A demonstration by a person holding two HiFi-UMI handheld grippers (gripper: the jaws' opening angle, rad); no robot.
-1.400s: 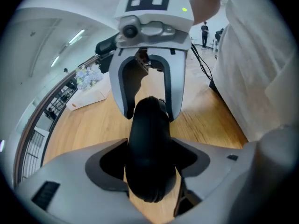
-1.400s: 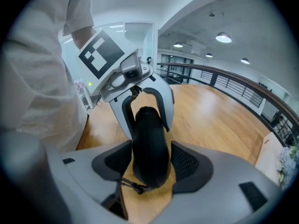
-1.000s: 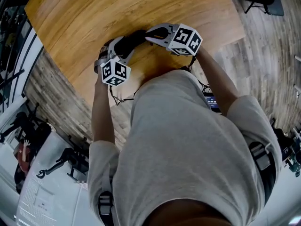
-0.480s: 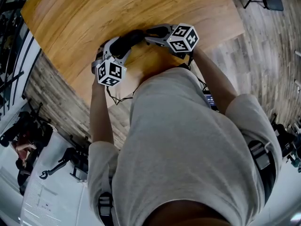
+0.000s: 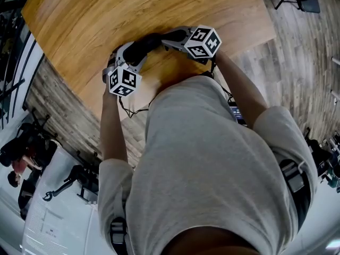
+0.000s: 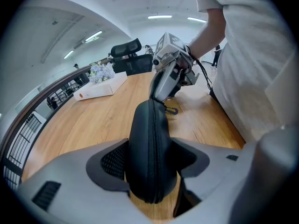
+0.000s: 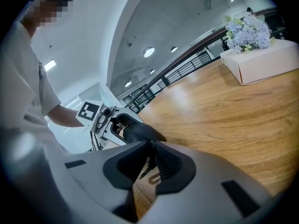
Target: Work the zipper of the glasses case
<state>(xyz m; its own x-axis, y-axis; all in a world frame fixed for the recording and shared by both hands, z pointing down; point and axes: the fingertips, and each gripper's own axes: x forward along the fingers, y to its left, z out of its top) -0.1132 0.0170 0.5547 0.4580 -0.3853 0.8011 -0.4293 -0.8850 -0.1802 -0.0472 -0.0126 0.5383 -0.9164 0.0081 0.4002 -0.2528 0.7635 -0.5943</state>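
The black glasses case [image 6: 149, 125] stands on edge above the wooden table [image 5: 106, 20], its zipper seam facing the left gripper's camera. My left gripper [image 6: 152, 146] is shut on the case's near end, with a pad on each flat side. In the head view the case [image 5: 144, 47] spans between the left gripper [image 5: 127, 57] and the right gripper [image 5: 163, 38]. My right gripper [image 7: 150, 146] meets the case's far tip [image 7: 140, 132]. Its jaws have just been closing, and the small zipper pull [image 7: 150, 166] is pinched between the pads.
A white box with blue flowers [image 7: 261, 59] sits far back on the table, also seen as the box [image 6: 100, 85]. A black office chair [image 6: 126, 48] stands beyond the table. The person's body presses close to the table's near edge [image 5: 175, 84].
The right gripper has rolled a little and settled slightly lower at the case's end. The left gripper and the case stay in about the same place.
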